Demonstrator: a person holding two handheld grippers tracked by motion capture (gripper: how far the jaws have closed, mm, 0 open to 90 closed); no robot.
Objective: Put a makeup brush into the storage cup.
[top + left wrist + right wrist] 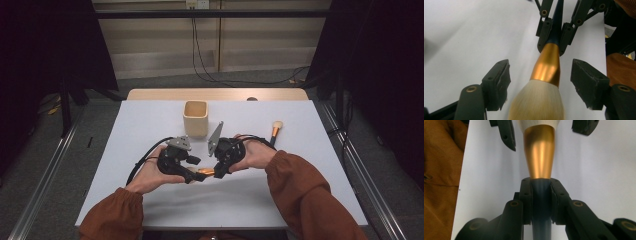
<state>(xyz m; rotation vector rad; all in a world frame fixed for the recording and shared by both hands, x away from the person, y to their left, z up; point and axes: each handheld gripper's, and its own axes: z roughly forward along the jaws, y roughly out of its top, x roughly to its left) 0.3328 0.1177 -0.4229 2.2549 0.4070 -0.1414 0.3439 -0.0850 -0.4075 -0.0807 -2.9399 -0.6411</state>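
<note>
Between the spread, untouching jaws of the left gripper lies the brush, its length running straight into the right gripper, clamped on its dark handle.

Cup and second brush stand behind; table seemingly open elsewhere.

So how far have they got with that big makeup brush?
Partway, it seems. The right gripper is clamped on the big brush's dark handle, so the handover looks done. The left gripper stands open around the gold ferrule, not touching. Left, probably: dropping it into the beige cup; a second brush lies on the table.
</note>
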